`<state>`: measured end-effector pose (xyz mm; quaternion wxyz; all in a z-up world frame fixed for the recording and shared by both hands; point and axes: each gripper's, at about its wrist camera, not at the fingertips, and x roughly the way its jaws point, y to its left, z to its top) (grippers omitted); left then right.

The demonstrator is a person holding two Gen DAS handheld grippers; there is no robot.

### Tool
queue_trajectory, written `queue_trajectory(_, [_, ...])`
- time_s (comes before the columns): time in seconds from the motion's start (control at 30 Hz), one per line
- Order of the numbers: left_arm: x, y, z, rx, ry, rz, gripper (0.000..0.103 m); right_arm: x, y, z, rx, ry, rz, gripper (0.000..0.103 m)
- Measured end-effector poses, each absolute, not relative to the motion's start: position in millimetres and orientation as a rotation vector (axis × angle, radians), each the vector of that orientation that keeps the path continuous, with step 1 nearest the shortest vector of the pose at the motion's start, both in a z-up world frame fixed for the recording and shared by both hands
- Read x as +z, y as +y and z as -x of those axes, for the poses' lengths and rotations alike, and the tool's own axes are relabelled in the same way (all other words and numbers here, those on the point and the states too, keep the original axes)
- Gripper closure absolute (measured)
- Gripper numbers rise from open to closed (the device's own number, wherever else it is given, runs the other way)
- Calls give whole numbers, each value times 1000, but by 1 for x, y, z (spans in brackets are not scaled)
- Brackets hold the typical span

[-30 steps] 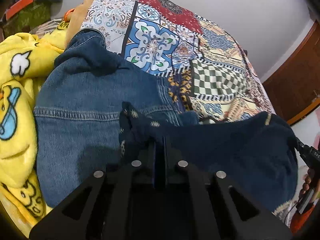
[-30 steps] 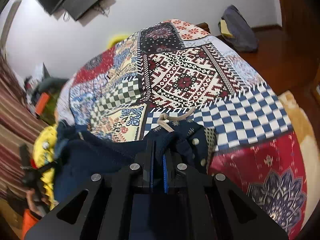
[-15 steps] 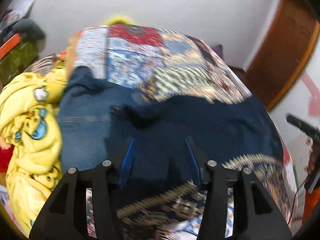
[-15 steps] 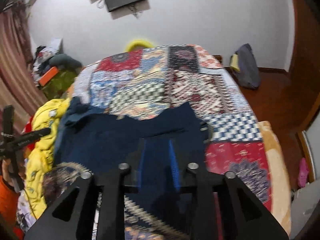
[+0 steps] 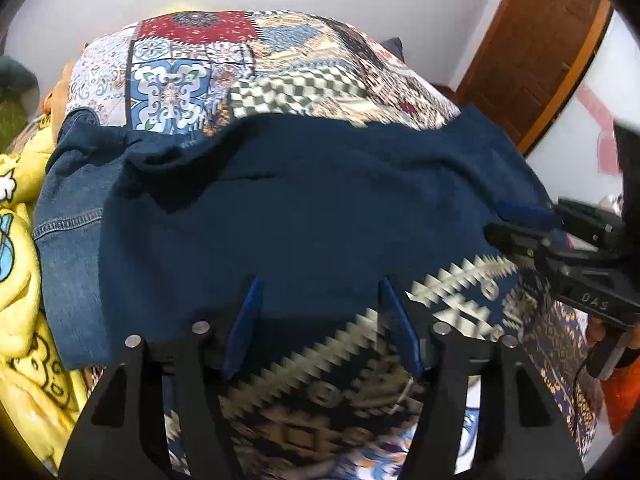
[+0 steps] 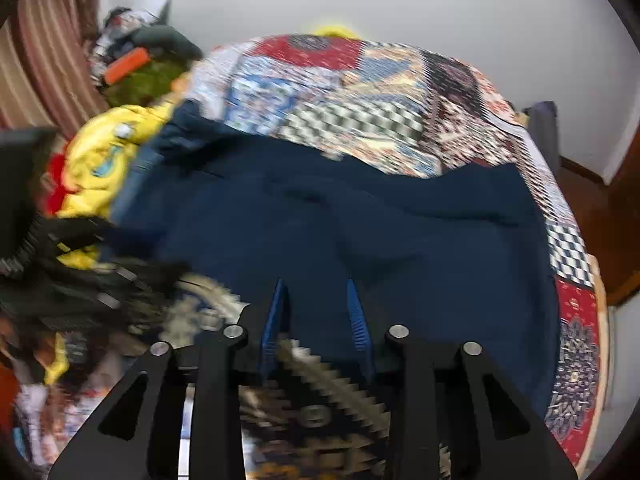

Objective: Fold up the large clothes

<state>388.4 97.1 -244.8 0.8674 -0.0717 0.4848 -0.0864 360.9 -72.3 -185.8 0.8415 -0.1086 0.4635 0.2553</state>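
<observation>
A large navy garment (image 5: 320, 208) lies spread across the patchwork bedspread (image 5: 248, 64), its patterned white-zigzag part (image 5: 332, 360) nearest me. It also shows in the right wrist view (image 6: 360, 232). My left gripper (image 5: 320, 300) is open and empty, jaws apart above the garment's near edge. My right gripper (image 6: 316, 300) is open and empty over the same near edge. The right gripper shows at the right of the left wrist view (image 5: 552, 232). The left gripper shows blurred at the left of the right wrist view (image 6: 100, 280).
Blue jeans (image 5: 68, 232) lie partly under the garment's left side. A yellow cartoon blanket (image 5: 20, 272) is piled at the bed's left edge. A wooden door (image 5: 536, 52) stands at the right. Clutter (image 6: 136, 64) sits by the striped curtain (image 6: 44, 48).
Both grippers were shut on the navy garment one second ago; they have let go, opened and pulled back. The garment now lies spread flat over the bed.
</observation>
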Motion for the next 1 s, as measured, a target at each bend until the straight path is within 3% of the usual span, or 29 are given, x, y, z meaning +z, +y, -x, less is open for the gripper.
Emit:
queue_trajectory(0.07, [-247,111,-398,-110,1014,139,42,-187,-89,-370,507,974,204,55])
queue_trajectory(0.43, [-269,208,-459,237,1005,293,44,-188,-172,-380,340,981,88,55])
queue_trajectory(0.73, [-235,206,-388,157,986,283,44,-171,-199,-360,265,1008,46,54])
queue_trajectory(0.8, [-223,198,-364,117,976,275,40,-161,-202,-350,269,993,44,54])
queue_trajectory(0.87, [-213,190,-339,80,981,291,25,-151,-203,-342,280,976,43,54])
queue_trajectory(1.0, [-211,182,-299,22,951,420,19,-137,-198,-326,315,948,54,53])
